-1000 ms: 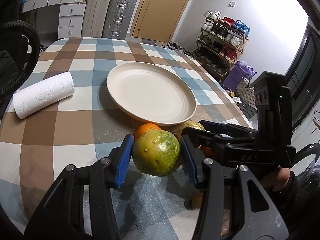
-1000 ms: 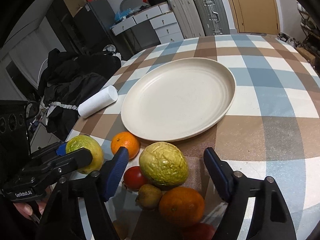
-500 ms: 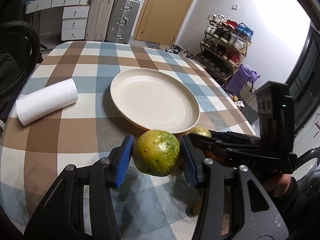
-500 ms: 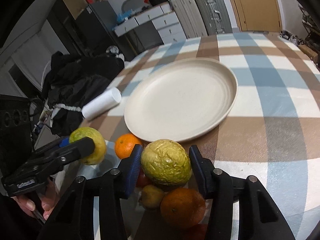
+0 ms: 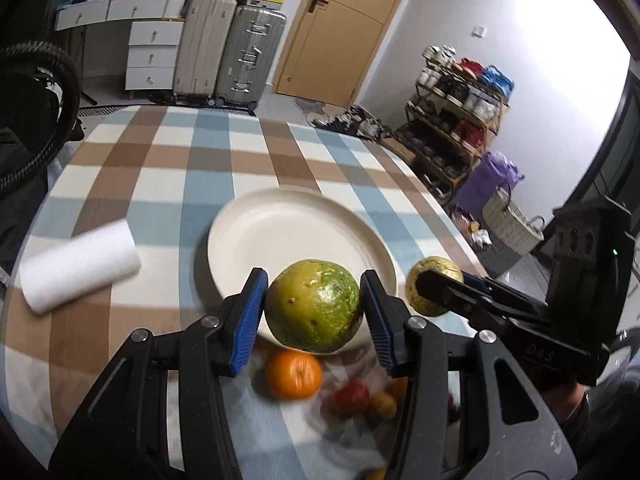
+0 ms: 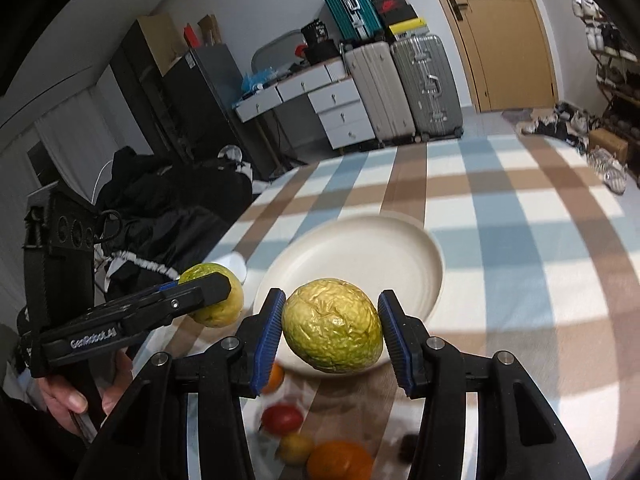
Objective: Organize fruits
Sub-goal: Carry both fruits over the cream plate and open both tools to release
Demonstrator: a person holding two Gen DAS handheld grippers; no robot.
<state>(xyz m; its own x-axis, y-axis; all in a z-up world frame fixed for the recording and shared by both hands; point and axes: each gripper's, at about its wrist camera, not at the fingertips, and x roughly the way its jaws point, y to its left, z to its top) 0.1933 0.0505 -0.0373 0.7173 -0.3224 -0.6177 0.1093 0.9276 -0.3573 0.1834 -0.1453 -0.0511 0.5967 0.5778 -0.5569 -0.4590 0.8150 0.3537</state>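
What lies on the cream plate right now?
Nothing shows on the plate. Its near edge is hidden behind the wrinkled yellow fruit held in the right gripper.

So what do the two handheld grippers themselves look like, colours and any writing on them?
Both are matte black plastic with silver pivot bolts and ribbed blue pads inside the fingers. The left gripper carries white "GenRobot.AI" lettering along its side. The right gripper has a boxy black housing with round holes, a small green light and embossed lettering.
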